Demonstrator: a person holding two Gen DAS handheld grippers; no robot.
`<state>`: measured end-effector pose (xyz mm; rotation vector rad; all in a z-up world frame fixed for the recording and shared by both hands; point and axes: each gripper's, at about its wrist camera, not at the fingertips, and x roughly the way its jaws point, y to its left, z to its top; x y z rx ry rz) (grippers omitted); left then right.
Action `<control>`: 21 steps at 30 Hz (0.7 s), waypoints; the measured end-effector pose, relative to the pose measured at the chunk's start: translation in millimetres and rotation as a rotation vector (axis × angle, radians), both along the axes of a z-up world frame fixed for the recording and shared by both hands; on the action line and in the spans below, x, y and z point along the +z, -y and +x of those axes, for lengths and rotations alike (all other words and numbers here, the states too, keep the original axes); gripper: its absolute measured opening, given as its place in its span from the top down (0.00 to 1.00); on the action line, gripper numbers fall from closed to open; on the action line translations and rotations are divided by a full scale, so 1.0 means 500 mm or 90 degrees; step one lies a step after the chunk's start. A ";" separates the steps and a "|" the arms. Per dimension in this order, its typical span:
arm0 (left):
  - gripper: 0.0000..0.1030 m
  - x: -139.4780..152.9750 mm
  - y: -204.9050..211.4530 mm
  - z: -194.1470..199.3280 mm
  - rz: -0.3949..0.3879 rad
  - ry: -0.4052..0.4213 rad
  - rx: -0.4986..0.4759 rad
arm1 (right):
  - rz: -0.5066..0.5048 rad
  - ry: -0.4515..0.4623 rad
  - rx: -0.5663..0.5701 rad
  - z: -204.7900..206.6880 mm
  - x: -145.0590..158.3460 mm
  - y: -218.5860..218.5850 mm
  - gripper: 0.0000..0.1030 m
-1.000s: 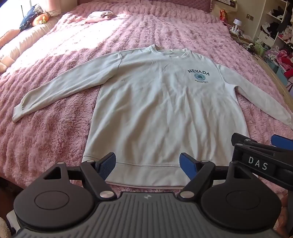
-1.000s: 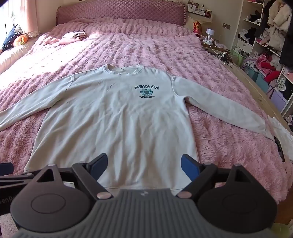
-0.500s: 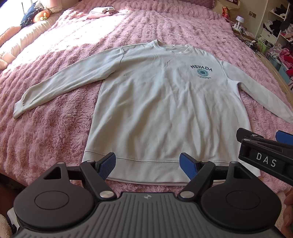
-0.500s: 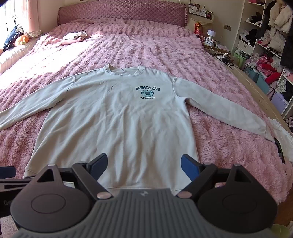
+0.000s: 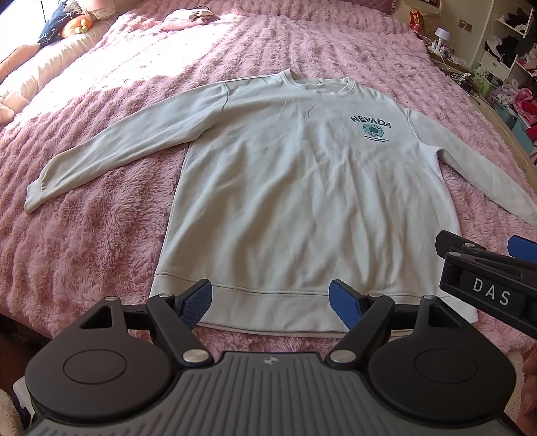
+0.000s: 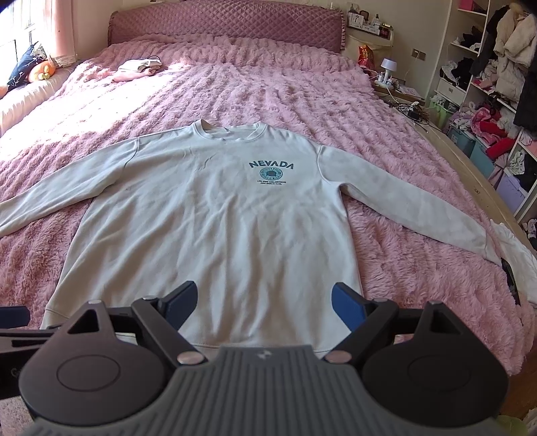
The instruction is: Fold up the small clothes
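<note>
Both open hand-held grippers have lifted slightly; sweatshirt [image 5: 302, 187] lies flat just beyond their blue fingertips [image 5: 198, 302].

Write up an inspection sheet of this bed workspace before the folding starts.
Surface: pink fluffy blanket covering the bed, quilted headboard at the far end.
Job's things: pale sweatshirt lying flat, front up, both sleeves spread, hem nearest the grippers.
Clutter: small pile of clothes near the headboard; soft toys at the left edge; white cloth at the right edge.
Grippers: left gripper and right gripper both open, above the hem, holding nothing.
Cables: tangle of cords on the floor past the bed's right side.
Surroundings: lamp on the bedside; open shelves packed with clothes.
</note>
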<state>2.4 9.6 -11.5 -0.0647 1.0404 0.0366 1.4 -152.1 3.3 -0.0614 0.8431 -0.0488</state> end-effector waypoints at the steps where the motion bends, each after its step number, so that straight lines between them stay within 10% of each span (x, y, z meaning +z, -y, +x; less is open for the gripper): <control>1: 0.10 0.000 0.000 0.000 0.000 0.000 0.000 | 0.000 -0.001 0.000 0.001 0.000 0.000 0.19; 21: 0.10 -0.003 0.006 0.000 0.002 -0.006 0.000 | 0.000 -0.005 0.000 -0.001 -0.004 -0.001 0.19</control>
